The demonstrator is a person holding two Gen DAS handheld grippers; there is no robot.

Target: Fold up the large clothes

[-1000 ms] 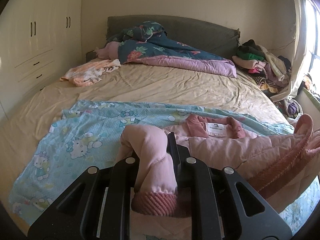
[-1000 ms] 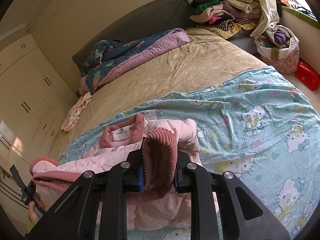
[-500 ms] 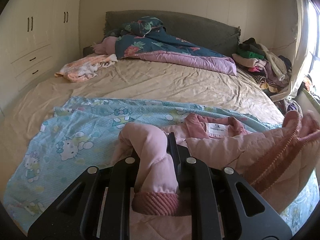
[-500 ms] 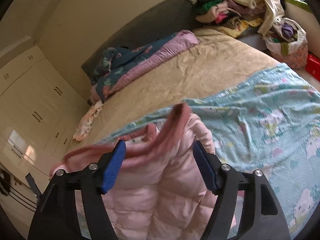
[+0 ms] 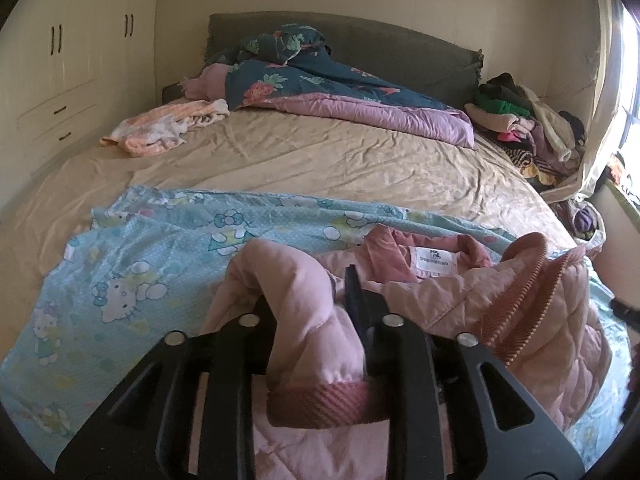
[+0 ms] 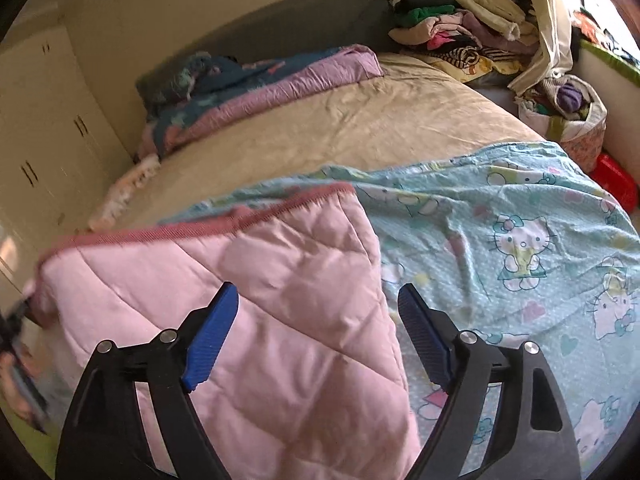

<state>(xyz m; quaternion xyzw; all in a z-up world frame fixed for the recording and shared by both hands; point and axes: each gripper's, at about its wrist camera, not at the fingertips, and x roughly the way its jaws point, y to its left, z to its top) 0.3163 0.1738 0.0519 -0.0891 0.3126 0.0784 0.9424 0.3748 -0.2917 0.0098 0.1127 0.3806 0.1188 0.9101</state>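
On the bed (image 5: 320,168), left gripper (image 5: 316,320) loosening around jacket sleeve (image 5: 304,320); right gripper (image 6: 320,332) spreading wide, empty.

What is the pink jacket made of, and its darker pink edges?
The pink jacket looks like padded, quilted fabric with a smooth, slightly shiny shell, maybe nylon or polyester: stitched lines split it into puffy panels. Its cuff and hem band look like ribbed knit, matte and darker pink, with fine raised ridges. The exact fibre can't be told.
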